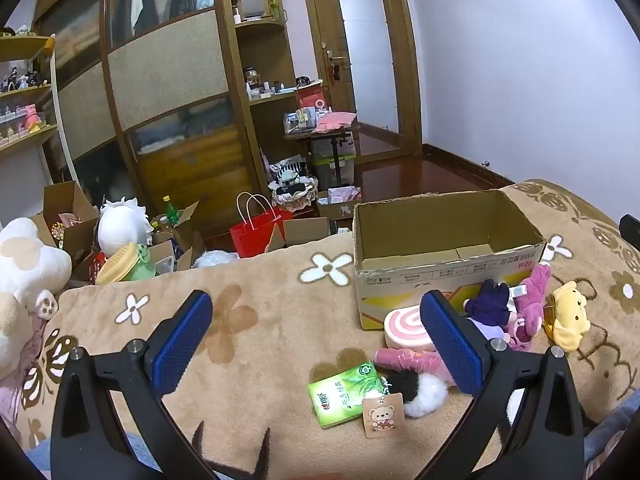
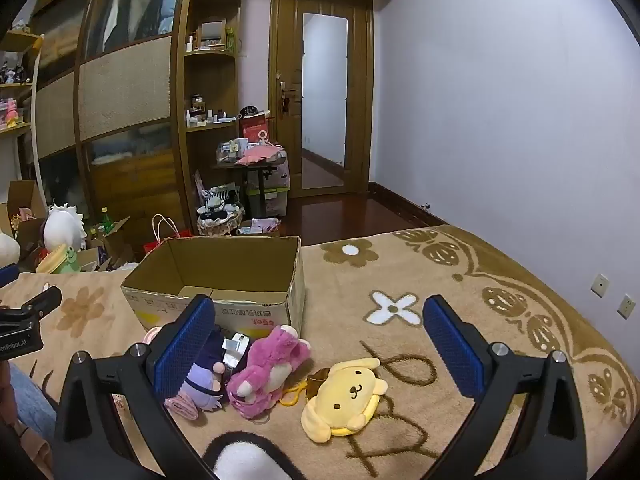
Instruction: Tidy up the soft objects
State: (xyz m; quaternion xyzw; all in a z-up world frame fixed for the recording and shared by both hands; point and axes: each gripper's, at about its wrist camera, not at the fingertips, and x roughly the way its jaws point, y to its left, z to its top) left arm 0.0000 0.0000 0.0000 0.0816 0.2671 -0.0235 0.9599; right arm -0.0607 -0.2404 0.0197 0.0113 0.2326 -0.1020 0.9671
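Note:
An open empty cardboard box [image 1: 444, 236] [image 2: 224, 276] stands on the tan blanket. In front of it lie a yellow dog plush [image 2: 344, 396] [image 1: 568, 316], a pink bear plush [image 2: 272, 372] [image 1: 528, 304], a purple doll [image 2: 200, 388] [image 1: 490, 308], a pink swirl cushion [image 1: 404, 326], a black-and-white plush with a bear tag [image 1: 416, 394] and a green tissue pack [image 1: 344, 396]. My left gripper [image 1: 316, 328] is open and empty above the blanket, left of the toys. My right gripper [image 2: 318, 332] is open and empty above the pink bear and yellow dog.
A large white plush [image 1: 24, 264] lies at the blanket's left edge. Beyond the bed stand cardboard boxes, a red bag [image 1: 258, 232], a wardrobe, shelves and a small cluttered table [image 1: 320, 132]. The bed's right side borders a wall [image 2: 520, 120].

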